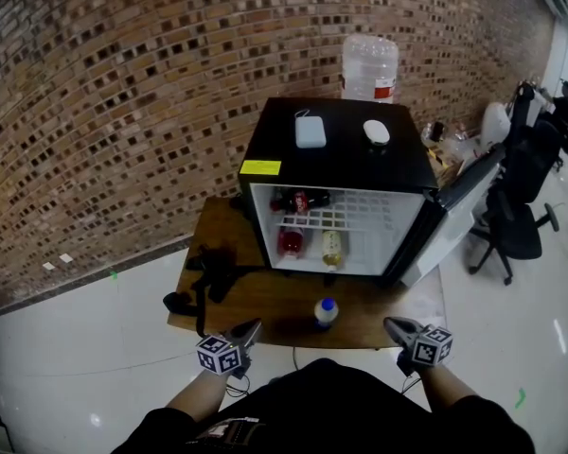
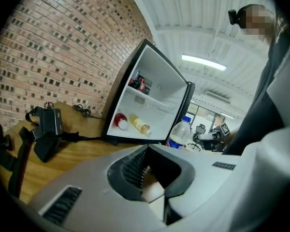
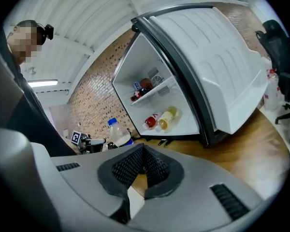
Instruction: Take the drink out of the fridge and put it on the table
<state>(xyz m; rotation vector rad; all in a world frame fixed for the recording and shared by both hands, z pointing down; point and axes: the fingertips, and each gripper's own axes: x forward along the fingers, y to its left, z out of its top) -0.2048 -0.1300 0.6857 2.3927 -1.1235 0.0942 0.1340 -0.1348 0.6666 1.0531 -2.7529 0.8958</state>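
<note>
Both grippers hang low at the near edge of the wooden table [image 1: 265,305], well short of the fridge. The left gripper [image 1: 251,327] has its jaws clenched together with nothing between them, and the right gripper [image 1: 393,325] is closed the same way, also empty.

A clear bottle with a blue cap [image 1: 326,311] stands upright on the table, just in front of the fridge opening and between the two grippers (neither touches it).

The black mini fridge [image 1: 341,164] sits on the table with its door [image 1: 454,220] swung wide to the right. On its wire shelf a dark bottle with a red label [image 1: 298,200] lies on its side. Below, on the fridge floor, a red bottle [image 1: 291,241] and a yellow bottle [image 1: 332,248] lie side by side, caps facing out.

On the fridge roof rest a small white box [image 1: 310,131] and a white oval object [image 1: 376,131]. A tangle of black straps and gear [image 1: 208,272] lies on the left part of the table. A large water jug [image 1: 369,67] stands behind the fridge against the brick wall [image 1: 123,83], and a black office chair [image 1: 521,216] is off to the right.
</note>
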